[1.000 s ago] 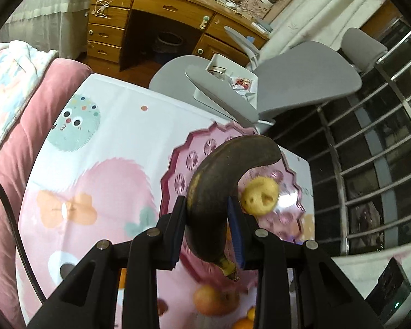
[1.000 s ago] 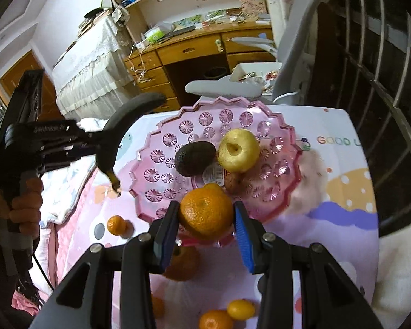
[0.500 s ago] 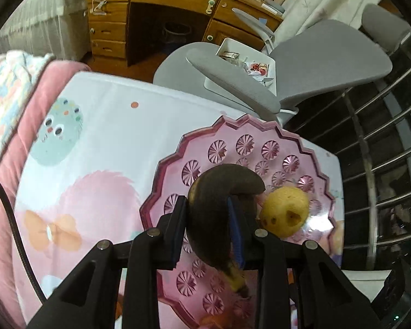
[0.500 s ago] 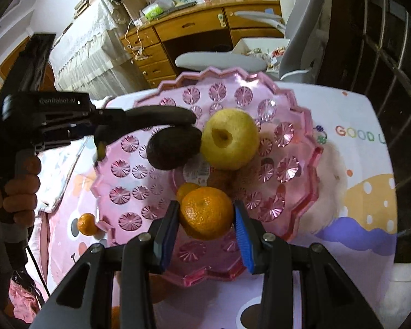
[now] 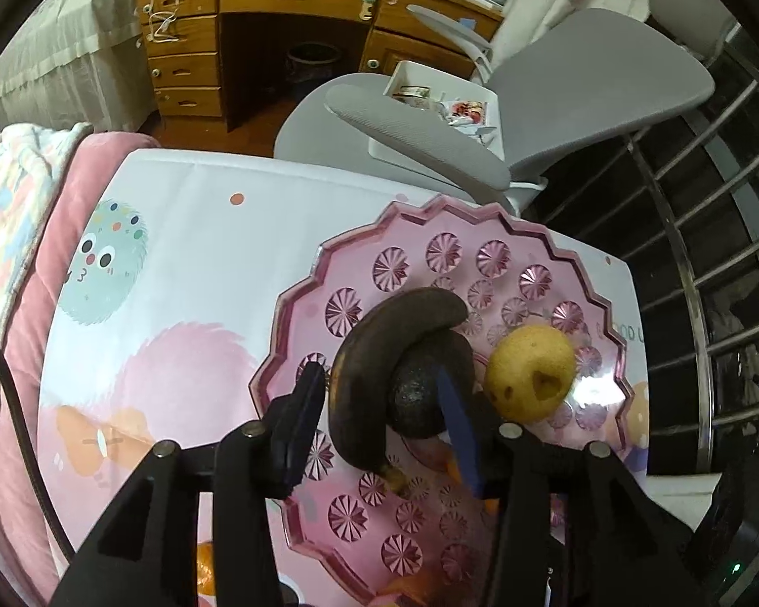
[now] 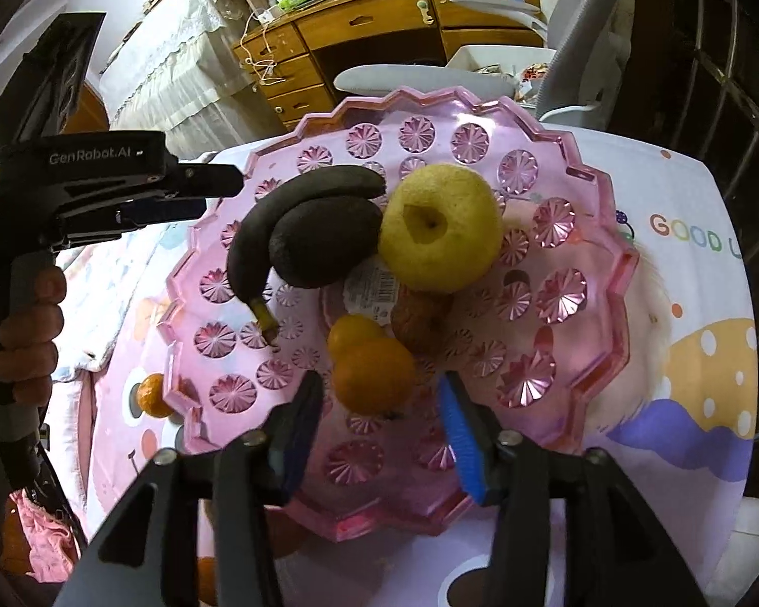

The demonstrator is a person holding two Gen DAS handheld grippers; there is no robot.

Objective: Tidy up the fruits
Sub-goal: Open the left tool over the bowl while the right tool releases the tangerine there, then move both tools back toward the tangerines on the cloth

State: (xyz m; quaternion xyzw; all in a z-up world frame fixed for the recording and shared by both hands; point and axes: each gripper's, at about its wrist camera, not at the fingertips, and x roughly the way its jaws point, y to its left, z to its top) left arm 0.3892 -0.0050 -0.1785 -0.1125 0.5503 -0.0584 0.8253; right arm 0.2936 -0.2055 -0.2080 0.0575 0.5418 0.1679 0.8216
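Released, curved blackened banana (image 6: 258, 248) and dimpled orange (image 6: 374, 374) rest on scalloped pink plate (image 6: 582, 253).

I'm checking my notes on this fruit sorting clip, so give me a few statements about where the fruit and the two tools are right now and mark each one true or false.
1. The blackened banana lies in the pink tray, curled around the dark avocado. True.
2. The right tool is clamped on the orange. False: its fingers stand open on either side and the orange sits in the tray.
3. The yellow pear lies outside the tray. False: it sits inside, beside the avocado.
4. A small orange lies on the cloth just outside the tray's rim. True.
5. The left tool is open around the banana. True.
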